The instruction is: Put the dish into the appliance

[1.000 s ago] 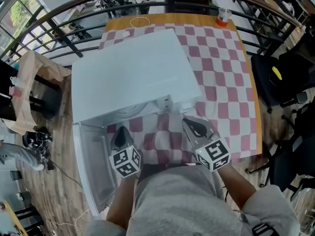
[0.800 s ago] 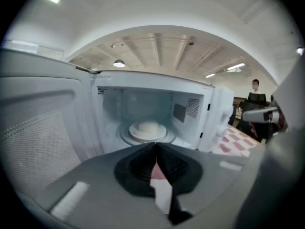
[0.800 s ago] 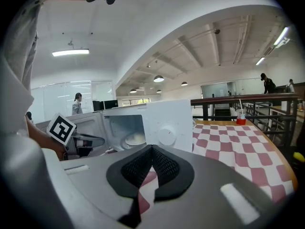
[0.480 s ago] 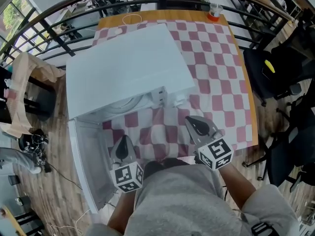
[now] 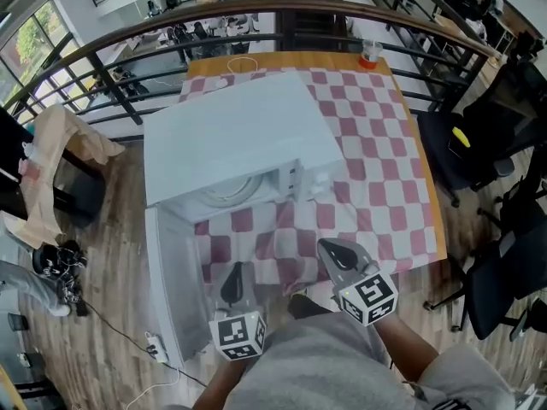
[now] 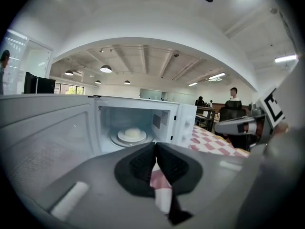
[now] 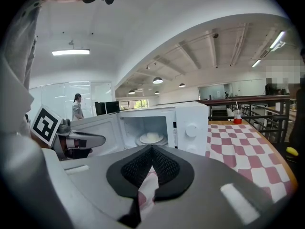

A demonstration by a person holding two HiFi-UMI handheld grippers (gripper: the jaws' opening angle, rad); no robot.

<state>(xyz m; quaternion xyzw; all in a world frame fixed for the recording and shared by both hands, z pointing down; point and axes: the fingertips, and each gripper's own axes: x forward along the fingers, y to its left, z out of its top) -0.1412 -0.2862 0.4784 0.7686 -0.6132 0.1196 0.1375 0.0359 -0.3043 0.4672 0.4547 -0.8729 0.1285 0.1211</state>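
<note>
Appliance: we see a white microwave [image 5: 231, 131] on the red-and-white checkered tablecloth [image 5: 376, 152], its door [image 5: 171, 297] swung wide open on our left.
Dish: the white dish [image 6: 132, 134] sits inside the cavity on the round turntable [image 5: 229, 193], with a pale mound on it, and nothing grips it.
Left gripper: our left gripper [image 5: 237, 272] hangs in front of the open cavity, above the near edge of the cloth. Its jaws are pressed together with nothing between them.
Right gripper: our right gripper [image 5: 325, 246] hangs just beside the left one, on its right. It points toward the microwave's front, jaws closed on each other and empty.
Clearance: both grippers stand apart from the microwave, the door and the dish.
Controls: 2 round knobs [image 7: 191, 128] sit one above the other on the panel right of the cavity.
Cup: 1 clear cup [image 5: 369, 54] with a red base stands at the table's far edge.
Surroundings: black chairs [image 5: 479, 143] stand to the right of the table.
</note>
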